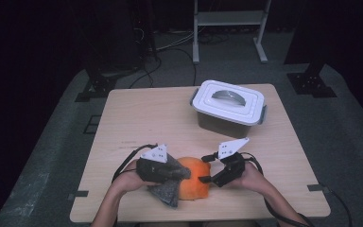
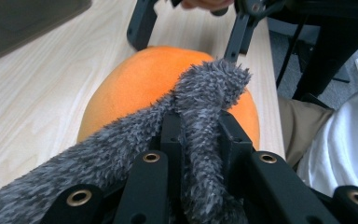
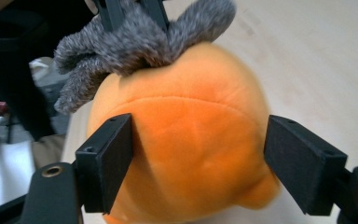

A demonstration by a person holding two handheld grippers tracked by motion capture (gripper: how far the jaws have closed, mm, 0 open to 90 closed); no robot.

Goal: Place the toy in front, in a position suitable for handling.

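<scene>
Plush orange toy (image 1: 194, 179), lying at bench (image 1: 146, 118) front edge well short of lidded box (image 1: 228, 108), grey tuft (image 2: 200, 107) clenched in left tool (image 1: 172, 176), body bracketed untouched between released right tool (image 3: 198, 163).

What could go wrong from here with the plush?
The left gripper pinches only the grey fur, so lifting may stretch it or let it slip. The right gripper is open around the orange plush, giving no support. The box has its lid on, blocking any drop-in.
</scene>
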